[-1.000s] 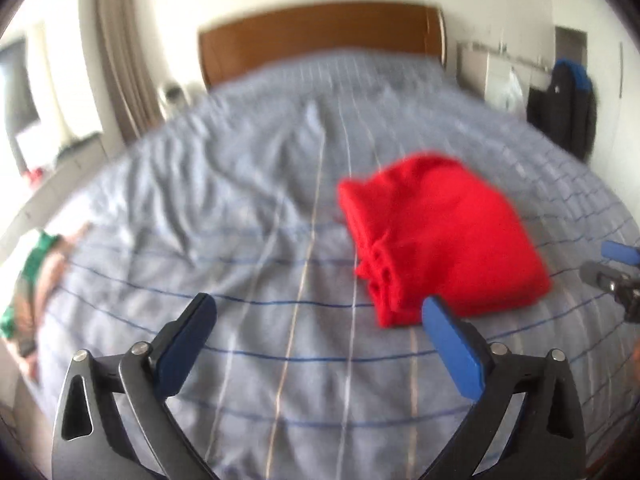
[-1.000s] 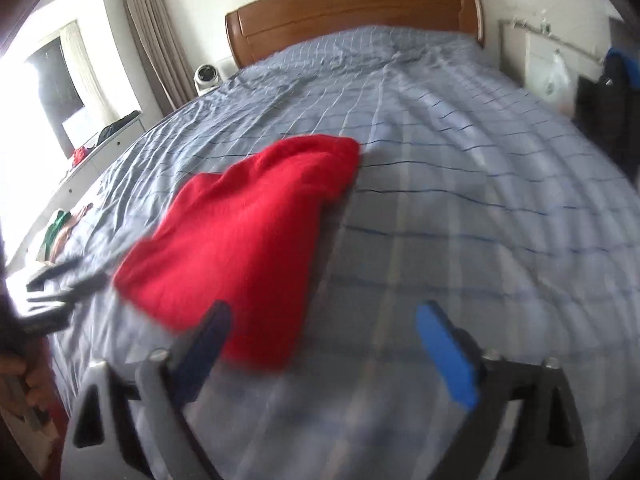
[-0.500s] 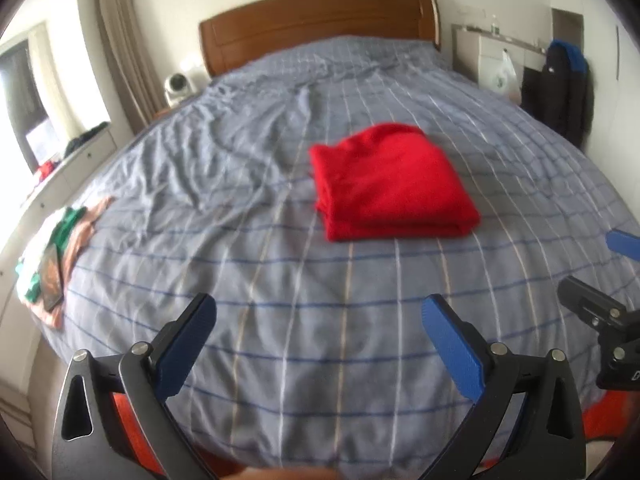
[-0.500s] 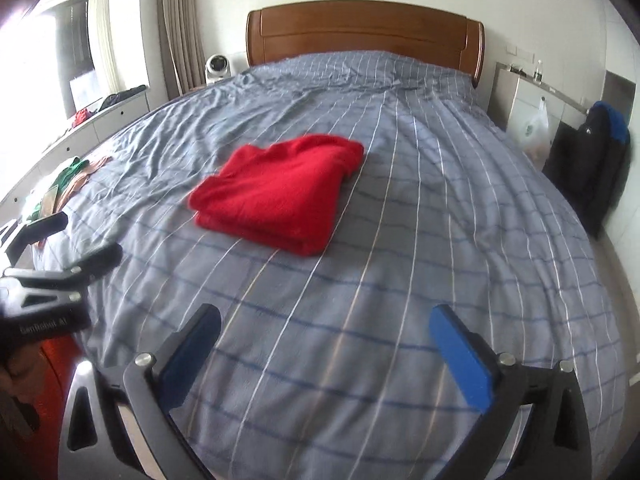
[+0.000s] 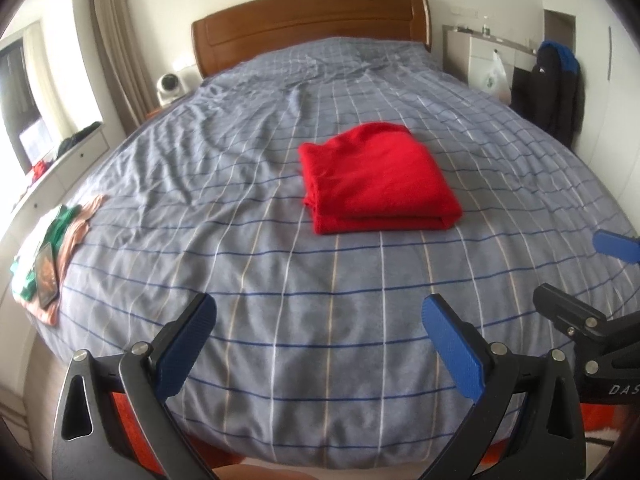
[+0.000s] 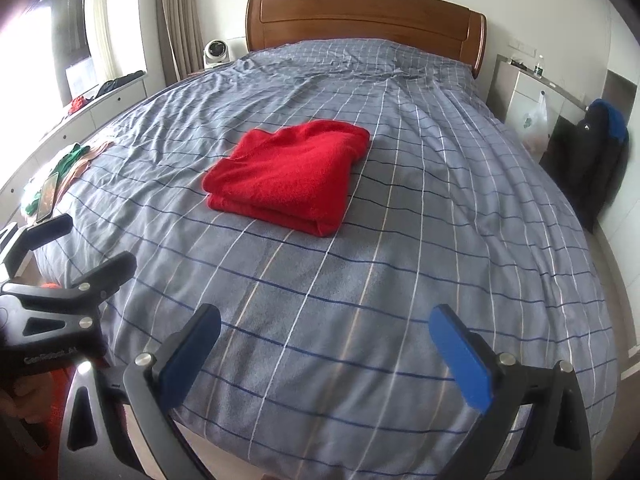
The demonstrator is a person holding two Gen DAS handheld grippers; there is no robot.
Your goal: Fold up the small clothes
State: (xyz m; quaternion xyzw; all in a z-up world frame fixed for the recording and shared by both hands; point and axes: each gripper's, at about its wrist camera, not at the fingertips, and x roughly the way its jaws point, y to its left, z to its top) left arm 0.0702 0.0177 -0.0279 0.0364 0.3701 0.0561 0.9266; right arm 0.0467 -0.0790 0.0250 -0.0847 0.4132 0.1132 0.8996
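Red garment [image 5: 376, 178] lies folded into a neat rectangle near the middle of the bed [image 5: 280, 320] in the left wrist view, well apart from the left gripper [image 5: 318, 344], whose jaws stand spread and empty over the foot edge. A pile of unfolded clothes [image 5: 60, 240] with a phone [image 5: 45, 276] on top sits at the bed's left edge. If that pile is next, grabbing it carelessly could tip the phone onto the floor.

From the right wrist view, the right gripper [image 6: 324, 354] also hangs over the foot edge, jaws spread, holding nothing. The folded layers show a loose open end facing the foot edge; a jaw dragging across the quilt could tug it and spoil the fold. The grippers sit close together, so they could knock.
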